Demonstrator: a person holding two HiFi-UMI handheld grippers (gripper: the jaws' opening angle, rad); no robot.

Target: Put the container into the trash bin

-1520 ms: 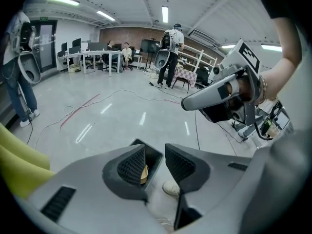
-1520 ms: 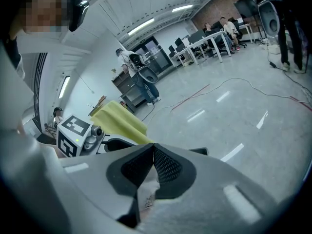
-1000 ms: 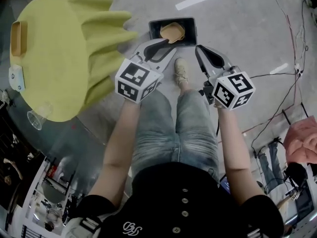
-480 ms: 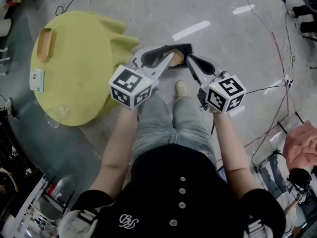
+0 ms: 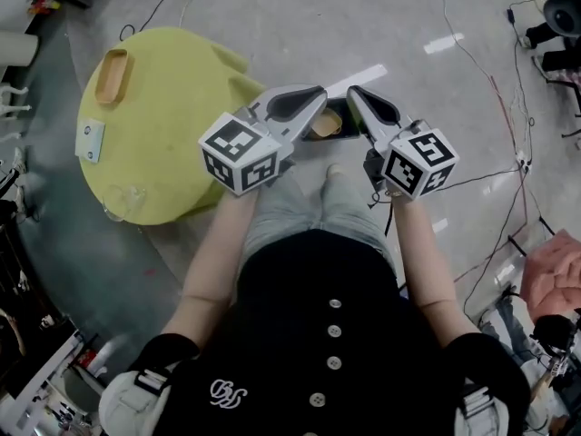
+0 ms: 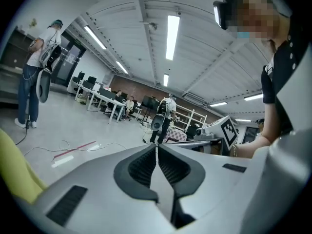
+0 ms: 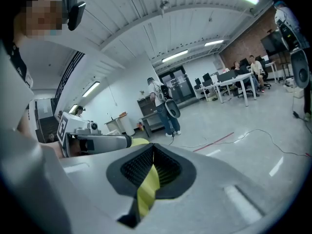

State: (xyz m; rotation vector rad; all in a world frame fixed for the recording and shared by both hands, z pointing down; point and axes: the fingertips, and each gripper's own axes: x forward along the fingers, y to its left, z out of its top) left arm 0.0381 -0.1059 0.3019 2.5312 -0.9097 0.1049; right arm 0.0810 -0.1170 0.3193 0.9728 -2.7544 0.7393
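In the head view the black trash bin [image 5: 339, 107] stands on the floor just beyond the person's feet. The tan container [image 5: 325, 124] lies inside it. Both grippers are held side by side high above the bin and point forward. The left gripper [image 5: 320, 92] has its jaws closing, and in the left gripper view [image 6: 156, 146] the tips meet with nothing between them. The right gripper [image 5: 352, 90] is shut and empty; in the right gripper view [image 7: 152, 146] only the yellow cloth shows through the slit behind its pads.
A round table under a yellow cloth [image 5: 172, 153] stands to the left, bearing a wooden tray [image 5: 113, 75], a white card [image 5: 91, 141] and a clear glass [image 5: 123, 198]. Cables [image 5: 481, 134] and white tape marks [image 5: 449, 43] cross the grey floor. Other people stand far off in the room.
Both grippers have risen well away from the bin and now point nearly level. The left jaws, open over the bin before, have closed. The container stays in the bin.
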